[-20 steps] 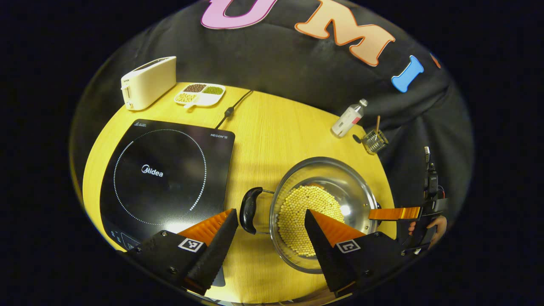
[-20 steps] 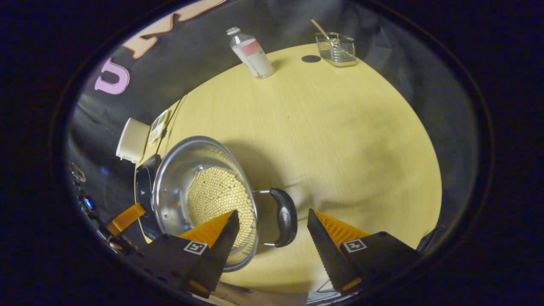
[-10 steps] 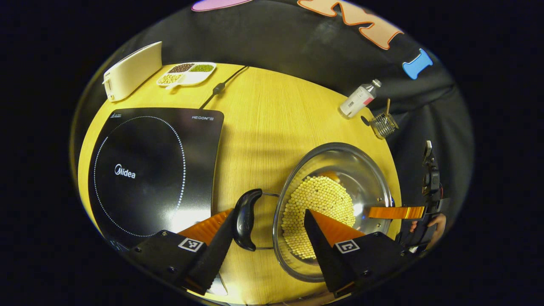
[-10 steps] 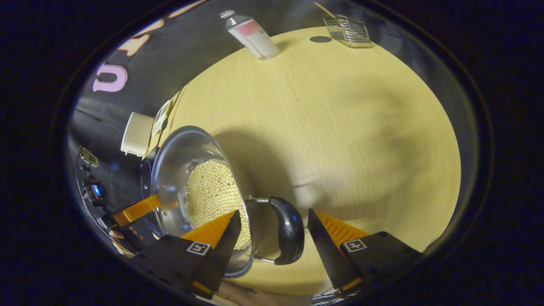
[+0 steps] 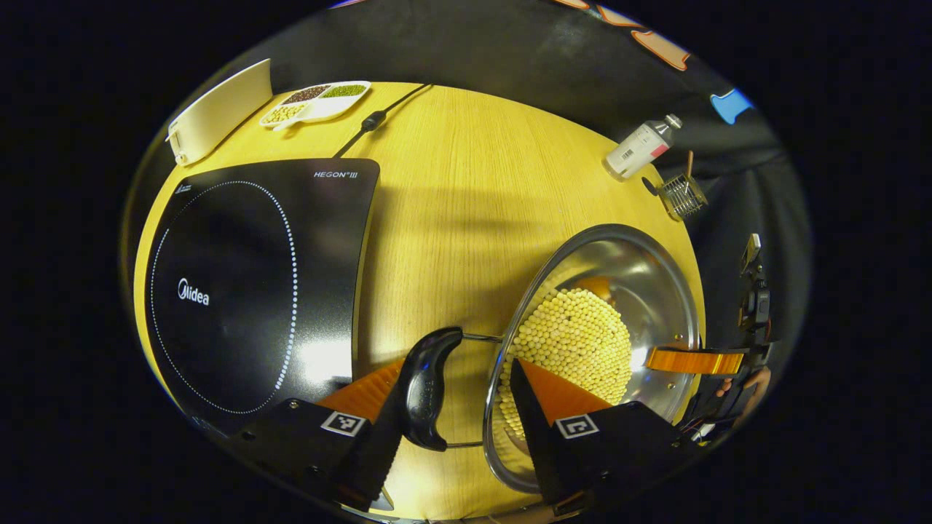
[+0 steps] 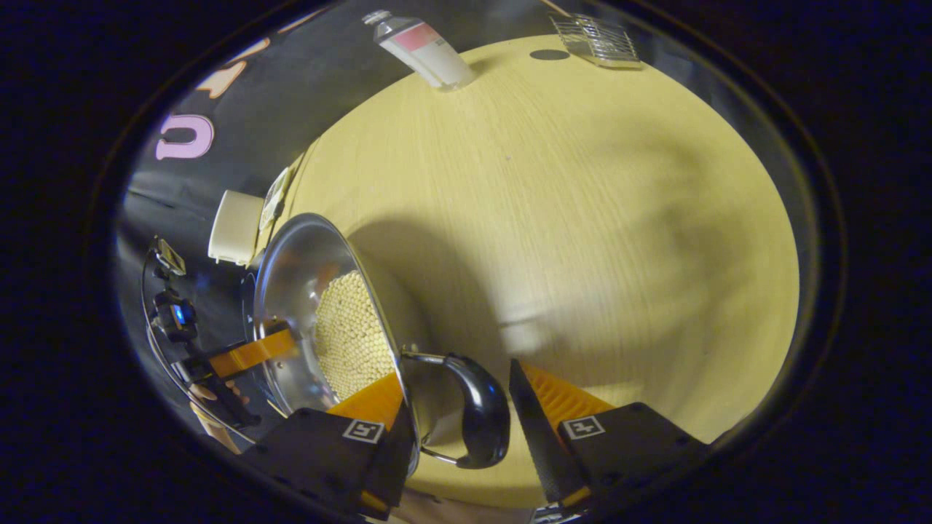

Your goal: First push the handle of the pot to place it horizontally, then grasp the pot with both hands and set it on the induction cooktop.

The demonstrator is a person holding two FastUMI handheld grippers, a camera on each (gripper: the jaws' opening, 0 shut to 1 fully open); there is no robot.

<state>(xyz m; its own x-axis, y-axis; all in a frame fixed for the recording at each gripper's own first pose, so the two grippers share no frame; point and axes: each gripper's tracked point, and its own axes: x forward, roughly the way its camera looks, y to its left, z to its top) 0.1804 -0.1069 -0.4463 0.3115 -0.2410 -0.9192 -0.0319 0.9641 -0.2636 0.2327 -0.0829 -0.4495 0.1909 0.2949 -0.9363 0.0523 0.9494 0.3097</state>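
I note the pot on the table beside the induction cooktop, marked "Midea" and "HEGON III". My left gripper and right gripper gape, each straddling a black handle.

In the left gripper view the near rim of the pot is covered by one finger of the left gripper, and the near corner of the induction cooktop by the other. Whether the black handle is touched by the fingers cannot be told. In the right gripper view the toaster is partly hidden behind the pot's rim, and the wire basket is cut off at the top
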